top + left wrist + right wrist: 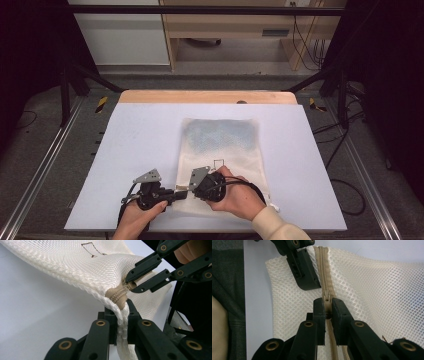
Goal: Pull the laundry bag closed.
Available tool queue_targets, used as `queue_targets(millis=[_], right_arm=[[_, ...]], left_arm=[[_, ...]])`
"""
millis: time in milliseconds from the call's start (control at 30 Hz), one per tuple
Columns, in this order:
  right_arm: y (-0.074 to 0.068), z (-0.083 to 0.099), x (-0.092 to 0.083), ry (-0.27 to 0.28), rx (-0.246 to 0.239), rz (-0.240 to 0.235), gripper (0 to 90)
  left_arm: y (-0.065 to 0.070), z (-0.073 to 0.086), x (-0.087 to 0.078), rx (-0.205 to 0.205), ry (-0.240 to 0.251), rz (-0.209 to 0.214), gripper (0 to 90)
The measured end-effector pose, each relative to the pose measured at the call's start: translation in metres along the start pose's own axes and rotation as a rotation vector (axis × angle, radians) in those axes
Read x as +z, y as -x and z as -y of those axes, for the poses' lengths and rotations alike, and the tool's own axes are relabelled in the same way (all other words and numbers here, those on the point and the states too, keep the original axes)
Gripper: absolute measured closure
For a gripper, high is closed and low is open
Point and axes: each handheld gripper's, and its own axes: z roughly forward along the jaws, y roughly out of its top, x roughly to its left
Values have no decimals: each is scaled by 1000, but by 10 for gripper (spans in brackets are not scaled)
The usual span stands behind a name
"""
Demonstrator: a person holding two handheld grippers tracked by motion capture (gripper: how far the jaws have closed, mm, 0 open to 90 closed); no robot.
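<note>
Two tongs: both mine, meeting at the near left corner of the mesh bag [220, 150]
Bag: flat on the white table [140, 140]; something grey-blue inside its far end
Left gripper [122, 312]: clamped on the bag's corner seam
Right gripper [327, 308]: pinching the tan zipper pull [326, 296]
</note>
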Motion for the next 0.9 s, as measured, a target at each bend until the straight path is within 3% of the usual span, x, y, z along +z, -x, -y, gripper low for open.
queue_targets(millis=[900], right_arm=[[5, -1, -1, -8, -9, -27, 821]], left_arm=[[3, 1, 1, 19, 5, -18, 839]])
